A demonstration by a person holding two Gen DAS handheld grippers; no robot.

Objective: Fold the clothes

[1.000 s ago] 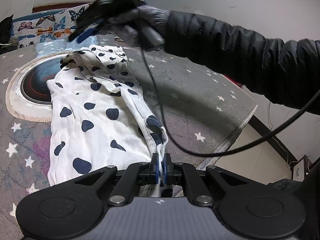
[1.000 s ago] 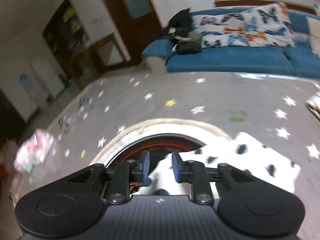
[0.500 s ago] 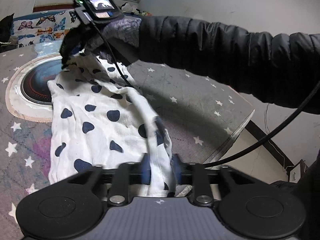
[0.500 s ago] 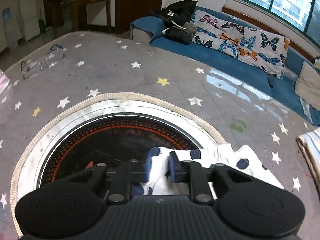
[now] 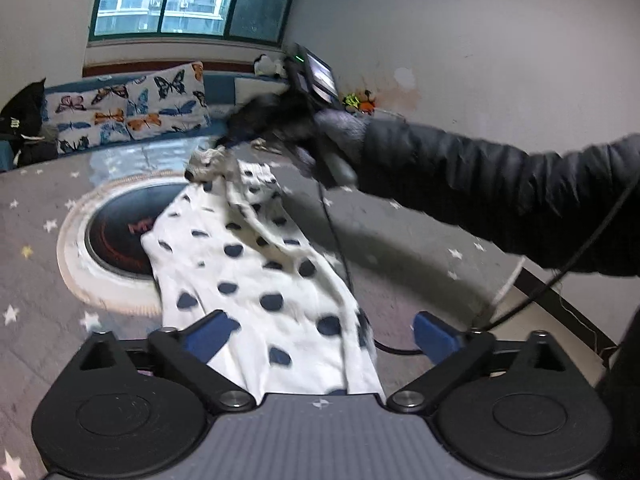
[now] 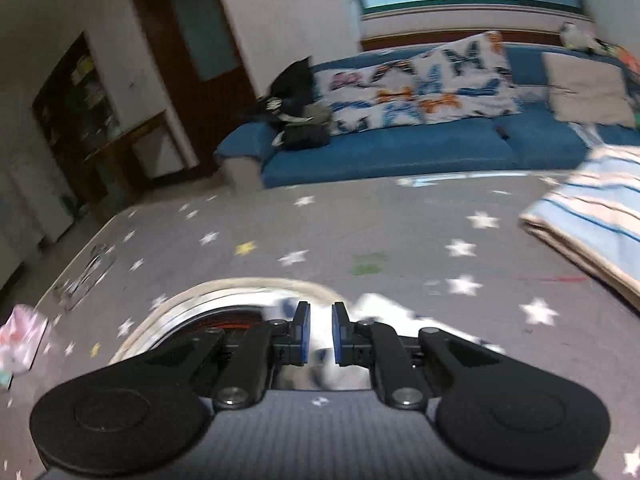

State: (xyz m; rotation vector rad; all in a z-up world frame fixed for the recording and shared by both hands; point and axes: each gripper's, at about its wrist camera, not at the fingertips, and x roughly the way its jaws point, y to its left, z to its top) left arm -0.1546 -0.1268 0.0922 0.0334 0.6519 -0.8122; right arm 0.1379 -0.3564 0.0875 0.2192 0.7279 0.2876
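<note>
Half a second ago the left fingers were closed on the near edge of the spotted garment; now they stand wide apart, and the cloth runs loose between them. Seen from the left wrist, the left gripper hovers over the near end of the garment, which lies as a long strip on the table, stretching away from the fingers toward a round hotplate ahead and to their left. At the far end, the right gripper, held in a gloved hand with a dark sleeve, has a bunched corner lifted off the table. Motion blur hides whether that corner is truly pinched from this side.

From the right wrist, the right fingers stand close together with a narrow gap, and white cloth shows in and below that gap; I judge they are clamped on the bunched corner, though blur makes it less than certain. Beyond the fingers lies open table, and ahead to their right a folded striped cloth rests well apart.

To do this step well, I would keep the lifted corner gripped firmly and low, carrying it over the strip in one smooth arc so the layer lands flat. The left fingers should stay clear of the cloth, or press the near end down if it drags. The thin fabric will likely wrinkle and slide, so edges should be matched before letting go.
</note>
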